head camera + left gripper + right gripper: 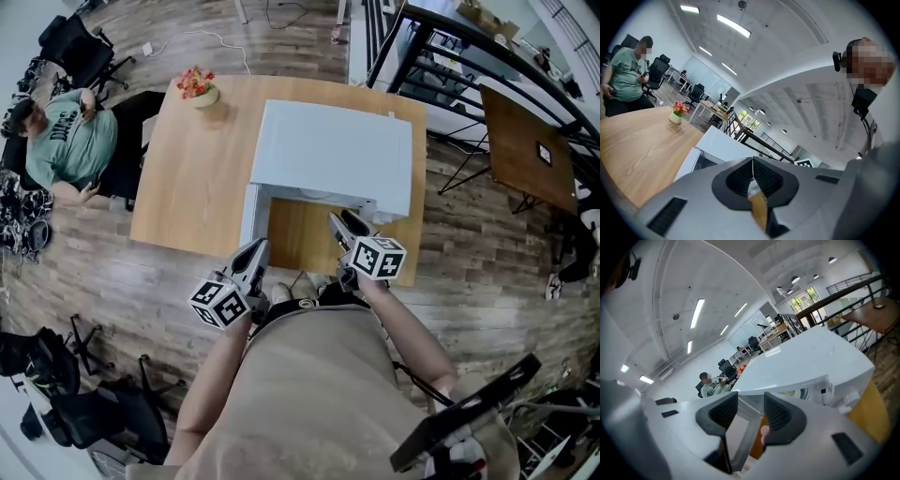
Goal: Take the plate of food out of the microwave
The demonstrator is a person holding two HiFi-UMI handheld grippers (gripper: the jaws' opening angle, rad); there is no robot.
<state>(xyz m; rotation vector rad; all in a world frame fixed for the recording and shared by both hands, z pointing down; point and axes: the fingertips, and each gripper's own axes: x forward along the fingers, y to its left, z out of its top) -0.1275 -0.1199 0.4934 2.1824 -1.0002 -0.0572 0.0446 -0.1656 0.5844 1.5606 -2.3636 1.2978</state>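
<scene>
The white microwave [333, 155] stands with its door [251, 214] swung open at its left. Just in front of the microwave, the right gripper [340, 222] has its jaws apart and empty. The left gripper [257, 247], by the door, is closed on nothing. No view shows the plate of food.

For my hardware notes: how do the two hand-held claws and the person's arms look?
The left claw and the right claw have smooth grey bodies that narrow toward the tips, with black ribbed pads inside. Each carries a white cube printed with black square markers. The person wears a beige top; the forearms are unsleeved.
</scene>
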